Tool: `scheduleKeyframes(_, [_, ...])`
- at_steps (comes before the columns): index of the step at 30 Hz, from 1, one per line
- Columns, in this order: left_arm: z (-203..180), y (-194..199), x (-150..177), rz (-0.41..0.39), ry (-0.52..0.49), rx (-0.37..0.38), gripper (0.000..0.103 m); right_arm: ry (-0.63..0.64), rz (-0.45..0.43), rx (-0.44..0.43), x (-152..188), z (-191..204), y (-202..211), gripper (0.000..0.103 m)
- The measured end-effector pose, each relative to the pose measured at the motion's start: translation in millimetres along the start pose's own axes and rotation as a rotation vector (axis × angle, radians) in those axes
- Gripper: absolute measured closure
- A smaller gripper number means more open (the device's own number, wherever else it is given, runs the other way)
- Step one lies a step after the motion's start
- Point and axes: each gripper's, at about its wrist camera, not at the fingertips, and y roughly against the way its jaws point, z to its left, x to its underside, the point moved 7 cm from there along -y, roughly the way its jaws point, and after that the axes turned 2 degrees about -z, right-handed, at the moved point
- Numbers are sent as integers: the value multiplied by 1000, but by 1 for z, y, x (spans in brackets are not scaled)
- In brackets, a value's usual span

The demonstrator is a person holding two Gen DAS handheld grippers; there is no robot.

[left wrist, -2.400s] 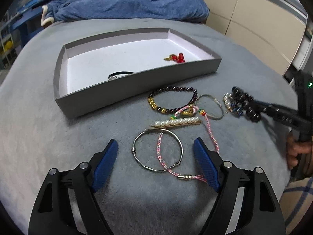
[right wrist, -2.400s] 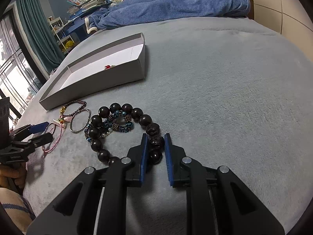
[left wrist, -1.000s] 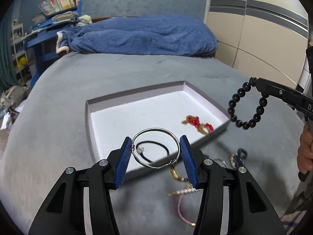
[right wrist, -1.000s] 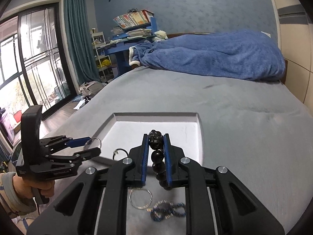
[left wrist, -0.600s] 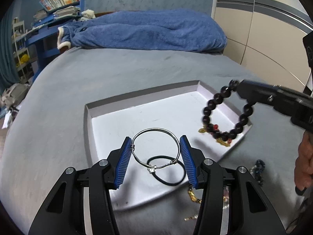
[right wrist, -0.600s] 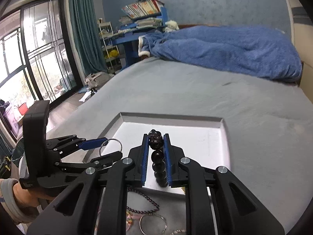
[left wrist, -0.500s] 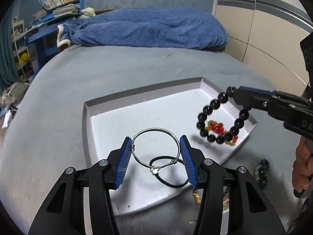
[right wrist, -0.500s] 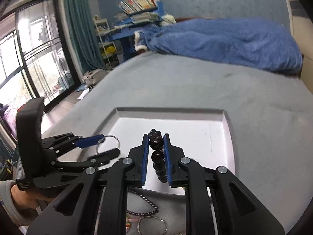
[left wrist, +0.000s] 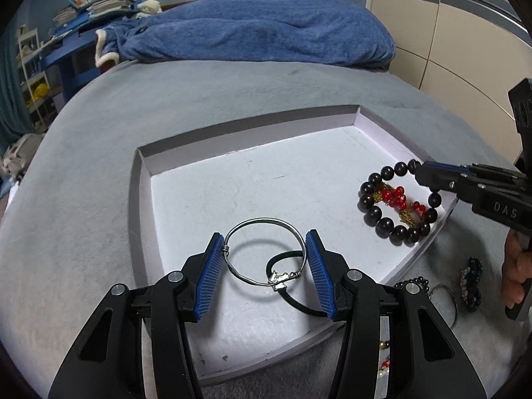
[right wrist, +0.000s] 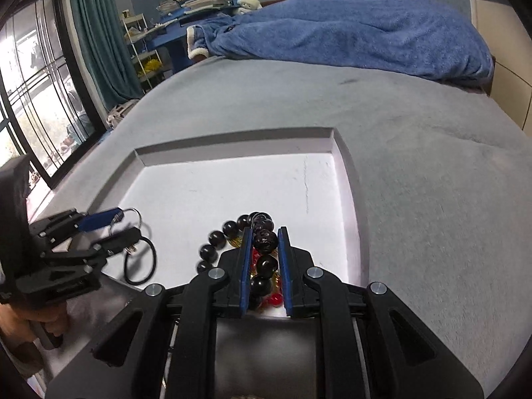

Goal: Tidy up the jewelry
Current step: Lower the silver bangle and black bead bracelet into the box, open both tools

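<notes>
A shallow grey cardboard tray [left wrist: 139, 199] with a white floor fills mid-frame on plush grey bedding [left wrist: 83, 139]. The right gripper [right wrist: 264, 236] pinches a dark round-bead bracelet [left wrist: 372, 212] draped over the tray's right corner. The left gripper [left wrist: 264, 259] clasps a thin wire bangle [left wrist: 262, 231], lying flat, above the tray's lower centre.

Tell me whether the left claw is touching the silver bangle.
Touching. In the left wrist view the left claw has both blue pads pressed against opposite sides of the silver bangle, which is held above the tray.
</notes>
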Motion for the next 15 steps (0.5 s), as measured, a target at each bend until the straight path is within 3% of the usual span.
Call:
scheduleKeyframes(2, [-2,1,0,-2,-11,0,51,2,3,5,1,-1,0,88])
scheduleKeyframes(7, [-10,2,-1,-13,-58,-12,40,6,0,16,6,-4,5,87])
scheduleKeyframes(10, [-13,5,-2,-26,-71,-17,30,-2,-19,9,7,-7,14,77])
scheduleKeyframes(15, [-17,17,-1,-50,-82,-22,23,4,-48,5,14,-9,33,65])
